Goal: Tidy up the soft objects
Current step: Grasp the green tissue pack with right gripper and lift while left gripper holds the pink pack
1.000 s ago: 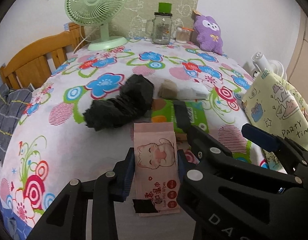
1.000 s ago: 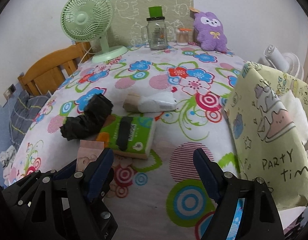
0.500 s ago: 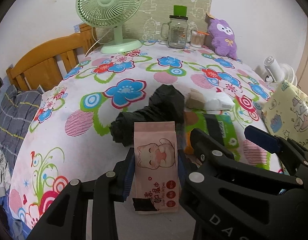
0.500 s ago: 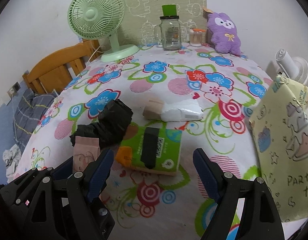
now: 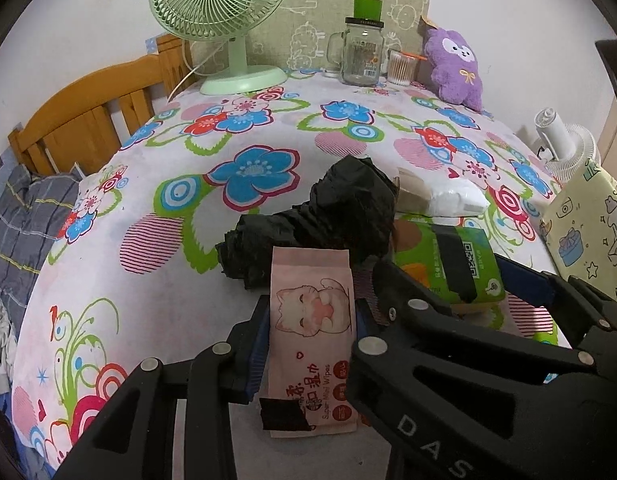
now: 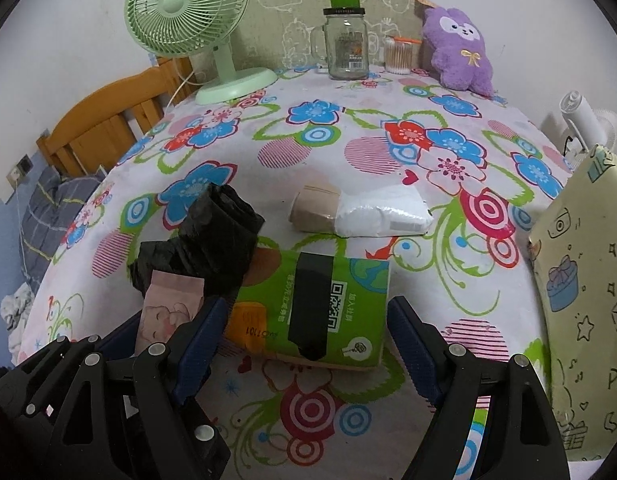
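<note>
My left gripper (image 5: 312, 320) is shut on a pink wet-wipes pack (image 5: 312, 340) with a cat picture and holds it above the table's front. The pack also shows in the right wrist view (image 6: 168, 312). My right gripper (image 6: 308, 332) is open, its fingers either side of a green tissue pack (image 6: 320, 312), which also shows in the left wrist view (image 5: 456, 264). A black crumpled plastic bag (image 5: 328, 216) lies just beyond, also in the right wrist view (image 6: 204, 248). A white and brown tissue pack (image 6: 360, 216) lies further back.
A flowered tablecloth (image 6: 388, 128) covers the table. At the back stand a green fan (image 6: 192, 28), a glass jar (image 6: 344, 48), a cotton swab cup (image 6: 398, 56) and a purple plush toy (image 6: 460, 52). A yellow bag (image 6: 588, 280) is at the right. A wooden chair (image 5: 84, 120) is at the left.
Both grippers moved left and back over the table. The left gripper kept hold of the pink pack; the right gripper now has the green tissue pack between its open fingers.
</note>
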### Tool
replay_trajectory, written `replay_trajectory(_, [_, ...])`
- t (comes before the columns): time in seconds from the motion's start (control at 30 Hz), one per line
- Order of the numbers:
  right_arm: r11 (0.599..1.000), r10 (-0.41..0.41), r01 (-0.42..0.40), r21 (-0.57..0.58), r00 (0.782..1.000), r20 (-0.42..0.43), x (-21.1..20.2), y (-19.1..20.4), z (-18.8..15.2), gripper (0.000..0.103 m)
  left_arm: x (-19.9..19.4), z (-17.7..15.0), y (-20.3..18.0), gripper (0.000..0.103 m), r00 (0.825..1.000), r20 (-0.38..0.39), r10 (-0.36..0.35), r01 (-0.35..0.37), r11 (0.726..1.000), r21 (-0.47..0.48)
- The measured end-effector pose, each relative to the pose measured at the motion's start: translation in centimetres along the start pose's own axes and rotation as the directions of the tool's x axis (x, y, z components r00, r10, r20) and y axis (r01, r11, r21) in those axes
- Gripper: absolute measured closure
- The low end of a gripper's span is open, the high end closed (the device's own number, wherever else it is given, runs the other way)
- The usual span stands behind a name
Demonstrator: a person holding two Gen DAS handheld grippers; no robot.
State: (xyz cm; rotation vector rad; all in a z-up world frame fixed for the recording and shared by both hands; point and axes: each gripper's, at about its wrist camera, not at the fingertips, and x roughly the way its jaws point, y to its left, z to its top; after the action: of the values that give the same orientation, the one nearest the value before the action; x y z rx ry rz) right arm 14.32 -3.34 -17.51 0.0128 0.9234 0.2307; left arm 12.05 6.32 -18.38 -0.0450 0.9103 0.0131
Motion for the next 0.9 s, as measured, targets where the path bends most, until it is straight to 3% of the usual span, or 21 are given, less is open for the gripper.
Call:
replay_trajectory(0.4, [1.0, -0.011, 0.011, -0.003, 1.0, 0.0, 0.1, -0.1, 0.0, 0.028, 0.0, 0.0, 0.0, 0.063, 1.0, 0.004, 0.012, -0.012, 1.0, 0.0])
replay_trajectory(0.9, [0.999, -0.004, 0.004, 0.041, 1.0, 0.01, -1.5, -1.9, -0.5, 0.029, -1.3, -0.1, -2.0, 0.063, 1.0, 0.014, -0.009, 0.008, 1.0, 0.018])
